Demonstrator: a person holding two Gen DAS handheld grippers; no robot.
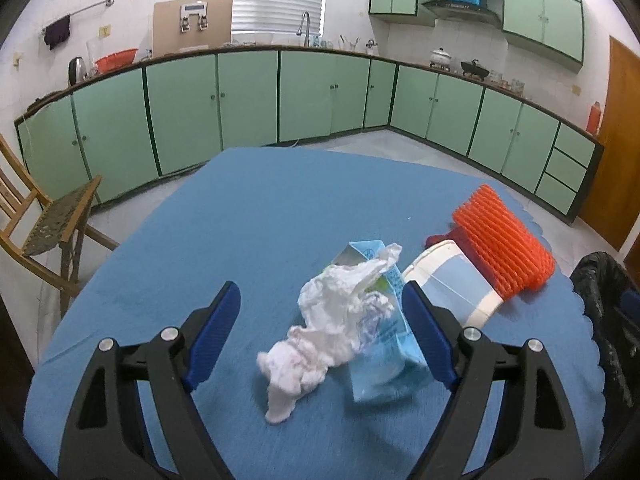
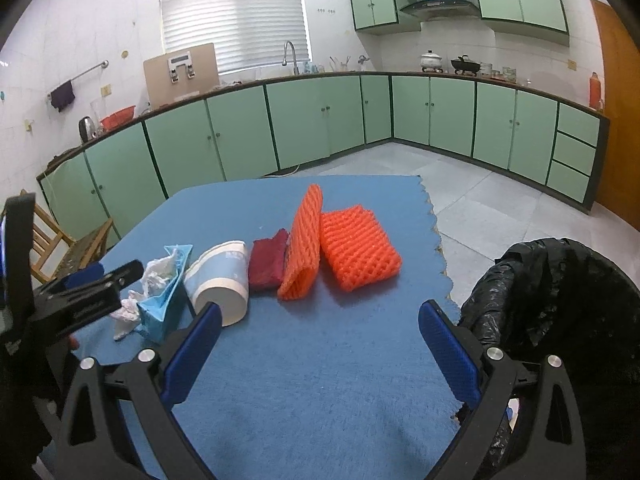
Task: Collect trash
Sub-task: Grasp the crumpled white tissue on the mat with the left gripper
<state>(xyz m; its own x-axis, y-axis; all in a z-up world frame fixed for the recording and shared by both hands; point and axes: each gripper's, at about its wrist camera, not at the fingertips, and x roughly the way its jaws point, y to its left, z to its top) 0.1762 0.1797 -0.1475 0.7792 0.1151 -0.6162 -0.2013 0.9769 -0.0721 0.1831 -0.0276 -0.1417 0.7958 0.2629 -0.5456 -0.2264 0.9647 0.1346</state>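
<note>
A crumpled white tissue point(image 1: 324, 328) lies on the blue table mat point(image 1: 248, 216), draped over a light blue carton point(image 1: 384, 344). My left gripper point(image 1: 320, 300) stands open around both, its pads apart from them. Beside them lie a paper cup point(image 1: 456, 288) on its side, a dark red wrapper point(image 1: 440, 238) and orange foam netting point(image 1: 504, 248). In the right wrist view my right gripper point(image 2: 320, 316) is open over bare mat, nearer than the orange netting point(image 2: 352, 252), the red wrapper point(image 2: 266, 266), the cup point(image 2: 220, 276), the carton point(image 2: 166, 300) and the tissue point(image 2: 156, 276).
A bin lined with a black bag point(image 2: 560, 304) stands off the table's right edge. A wooden chair point(image 1: 48, 220) stands left of the table. Green cabinets point(image 1: 248, 96) line the far walls across an open tiled floor point(image 2: 480, 192). The left gripper point(image 2: 84, 284) shows at the right wrist view's left edge.
</note>
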